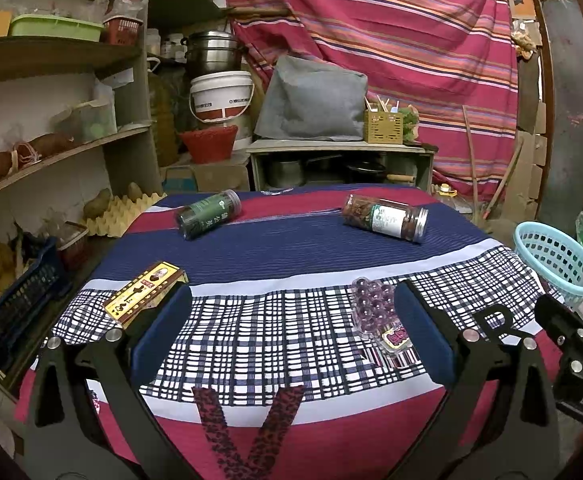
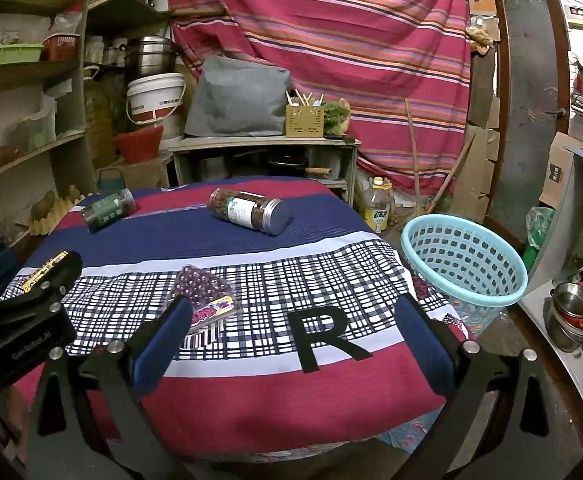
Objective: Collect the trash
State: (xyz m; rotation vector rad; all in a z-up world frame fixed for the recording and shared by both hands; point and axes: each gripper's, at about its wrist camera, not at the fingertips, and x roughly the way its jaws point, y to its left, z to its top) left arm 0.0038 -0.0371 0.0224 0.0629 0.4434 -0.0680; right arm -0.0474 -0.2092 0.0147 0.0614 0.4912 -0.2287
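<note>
Trash spread over table [image 1: 251,248]: green jar [image 1: 207,215] and brown jar [image 1: 385,218] lying on their sides at far end, yellow box [image 1: 143,294] near left edge, bead packet [image 1: 375,312] close in. Blue basket [image 2: 463,260] standing beside table on right, empty as far as visible. Left gripper [image 1: 291,332] and right gripper [image 2: 287,340] both spread wide, holding nothing. Jars probably rigid, smooth, apt to roll: best pinched across the middle. Packet likely light, crinkly; box light, best taken across narrow sides.
</note>
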